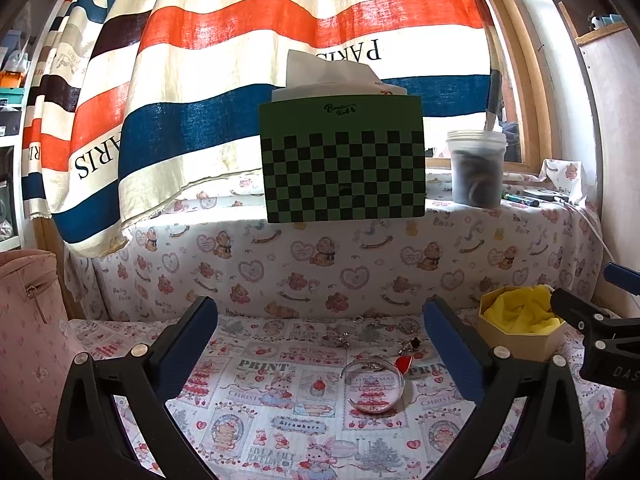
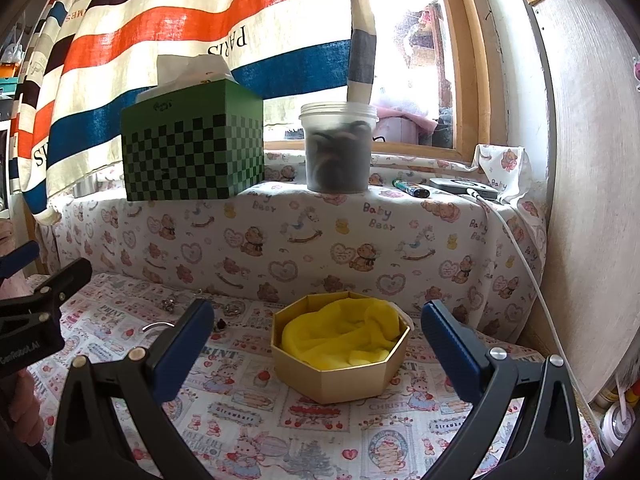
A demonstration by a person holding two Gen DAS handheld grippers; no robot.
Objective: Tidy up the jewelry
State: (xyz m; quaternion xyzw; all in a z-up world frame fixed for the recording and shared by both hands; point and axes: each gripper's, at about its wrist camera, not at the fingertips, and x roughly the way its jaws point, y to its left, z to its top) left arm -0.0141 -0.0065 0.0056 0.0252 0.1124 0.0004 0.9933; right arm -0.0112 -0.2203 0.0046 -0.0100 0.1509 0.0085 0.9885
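Note:
An octagonal gold box [image 2: 340, 364] lined with yellow cloth sits on the patterned tablecloth; it also shows at the right of the left wrist view [image 1: 516, 330]. A clear glass bangle [image 1: 374, 386] lies between the fingers of my open, empty left gripper [image 1: 320, 344]. A red pendant [image 1: 402, 363] and several small silver and dark trinkets [image 1: 340, 338] lie just beyond it. My right gripper [image 2: 318, 344] is open and empty, its jaws either side of the box. The bangle's edge [image 2: 159, 326] and trinkets [image 2: 230, 310] show left of the box.
A green checkered tissue box [image 1: 342, 160] and a plastic jar [image 1: 476, 168] stand on the cloth-covered ledge behind. A pink bag [image 1: 28, 340] stands at the left. A white cable [image 2: 532, 280] hangs down the ledge at the right. A striped curtain hangs behind.

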